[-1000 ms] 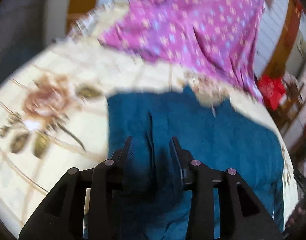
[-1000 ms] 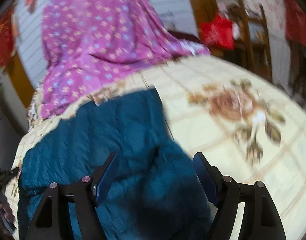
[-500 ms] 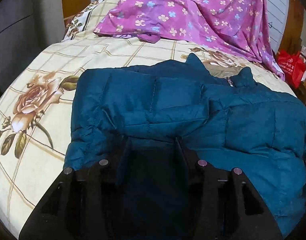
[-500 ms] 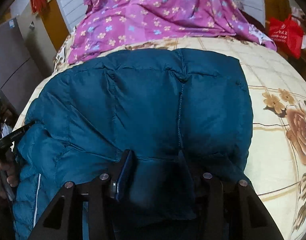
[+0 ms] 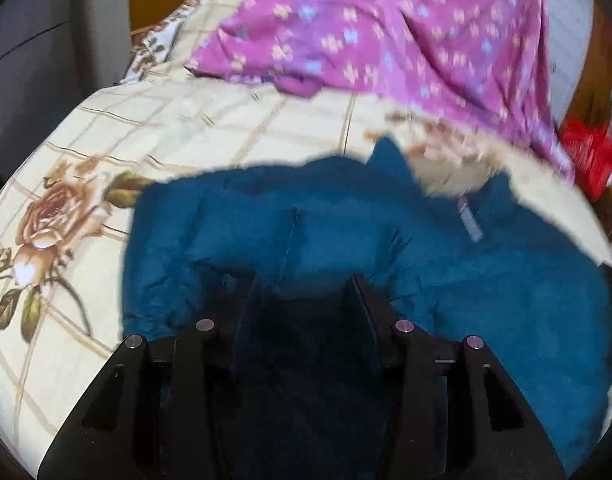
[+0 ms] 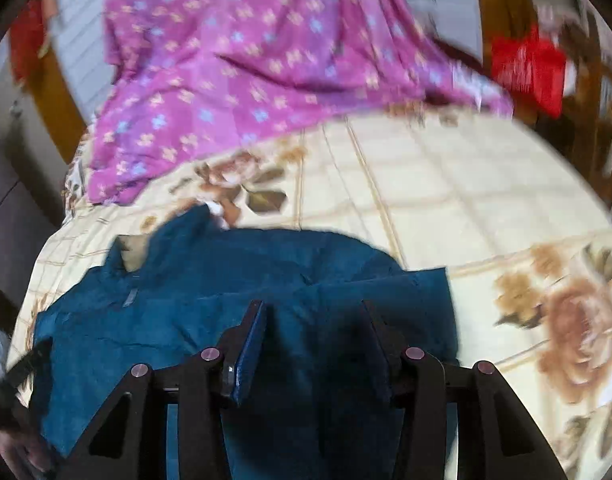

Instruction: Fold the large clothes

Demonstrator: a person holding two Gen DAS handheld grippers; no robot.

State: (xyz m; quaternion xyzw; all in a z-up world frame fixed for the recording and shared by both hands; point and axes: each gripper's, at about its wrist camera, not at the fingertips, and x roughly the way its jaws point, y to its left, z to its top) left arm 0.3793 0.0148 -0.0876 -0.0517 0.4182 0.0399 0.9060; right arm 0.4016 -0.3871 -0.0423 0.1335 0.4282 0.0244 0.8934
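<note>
The left claw is clenched on a thick fold of the teal puffer jacket, the padded cloth bunched dark between its two black fingers. The right claw grips the same jacket in the same way, with a wad of quilted fabric filling the gap between its fingers; both views are smeared by motion blur, so the exact edge each claw has taken is hard to tell, probably the hem or a side panel.

Beyond the claws the jacket lies spread across the bed, its stand-up collar pointing away from the cameras and a pale zipper strip running down from it (the strip also shows faintly in the right wrist view). The bedsheet under it is cream with a tan grid and large brown roses.

Further up the bed, well apart from the claws, a purple floral quilt is heaped against the headboard end. A red bag sits off the far side of the bed beside wooden furniture.
</note>
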